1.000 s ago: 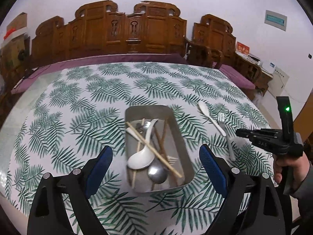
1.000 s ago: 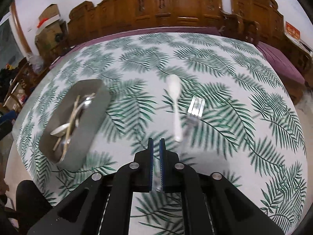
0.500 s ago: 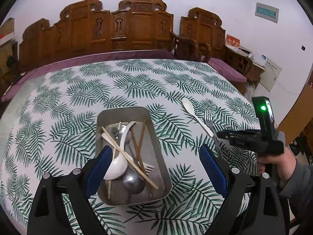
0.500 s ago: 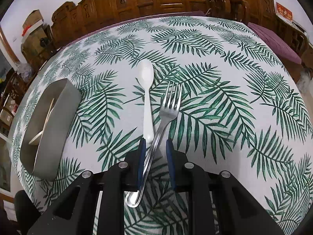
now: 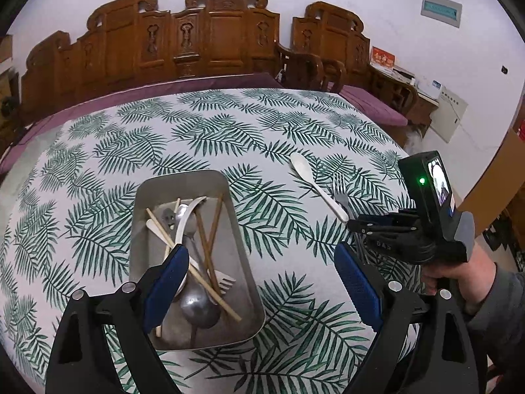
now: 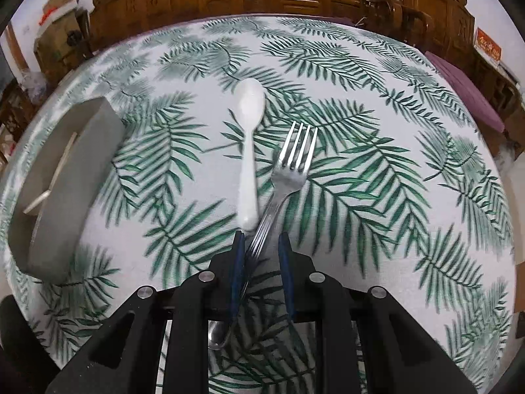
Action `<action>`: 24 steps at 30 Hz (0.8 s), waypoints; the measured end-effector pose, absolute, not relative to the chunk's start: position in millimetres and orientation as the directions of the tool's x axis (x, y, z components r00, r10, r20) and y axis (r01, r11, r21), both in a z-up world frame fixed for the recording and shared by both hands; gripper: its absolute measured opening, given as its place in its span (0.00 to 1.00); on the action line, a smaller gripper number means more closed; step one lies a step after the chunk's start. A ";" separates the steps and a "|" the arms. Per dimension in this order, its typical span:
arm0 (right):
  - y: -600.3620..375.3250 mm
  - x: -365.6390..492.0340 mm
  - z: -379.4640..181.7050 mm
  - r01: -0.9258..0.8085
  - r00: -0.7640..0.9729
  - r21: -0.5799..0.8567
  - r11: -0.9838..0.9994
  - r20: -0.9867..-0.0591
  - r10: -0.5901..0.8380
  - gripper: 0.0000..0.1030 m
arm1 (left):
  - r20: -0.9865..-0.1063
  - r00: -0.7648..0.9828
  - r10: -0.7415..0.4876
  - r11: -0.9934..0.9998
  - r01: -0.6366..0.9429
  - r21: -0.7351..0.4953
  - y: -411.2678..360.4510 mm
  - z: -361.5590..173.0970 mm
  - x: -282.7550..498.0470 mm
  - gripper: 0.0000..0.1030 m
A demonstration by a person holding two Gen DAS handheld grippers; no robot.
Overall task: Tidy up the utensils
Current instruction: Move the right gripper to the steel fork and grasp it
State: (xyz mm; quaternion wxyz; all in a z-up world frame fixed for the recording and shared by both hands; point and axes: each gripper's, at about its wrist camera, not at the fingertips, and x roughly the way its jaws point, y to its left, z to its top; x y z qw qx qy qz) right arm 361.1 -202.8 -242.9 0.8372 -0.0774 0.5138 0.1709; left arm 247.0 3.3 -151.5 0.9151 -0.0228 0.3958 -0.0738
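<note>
Straddling the fork [image 6: 293, 167], the right gripper [image 6: 261, 252] has dropped from above: handle between slightly parted jaws, seemingly ungripped; spoon [image 6: 249, 151] just left. Pickup comes next. Left gripper [image 5: 259, 279], wide and empty, overhangs the tray [image 5: 242, 252].

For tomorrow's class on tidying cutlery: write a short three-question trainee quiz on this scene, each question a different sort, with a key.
1. True or false: the right gripper has its fingers on either side of the fork handle.
2. Which lies on the tablecloth right beside the fork? A) white spoon B) chopsticks C) knife
3. Fill in: the chopsticks lie inside the metal ____.

Key
1. True: the handle runs between the two fingers, with a gap on one side.
2. A
3. tray; a metal spoon lies in it too, and the left gripper hangs wide open over it.
</note>
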 end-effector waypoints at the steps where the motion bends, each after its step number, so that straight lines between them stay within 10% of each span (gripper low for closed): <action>1: -205.0 361.6 -243.4 -0.362 0.407 0.040 0.931 -0.892 0.197 0.22 | -0.721 0.675 -0.155 0.988 0.121 -0.100 1.5 -151.6 247.8 0.84; 24: -241.4 380.8 -241.5 -0.414 0.375 0.101 0.904 -0.886 0.271 0.08 | -0.743 0.649 -0.163 0.984 0.163 -0.074 -46.2 -163.0 291.9 0.84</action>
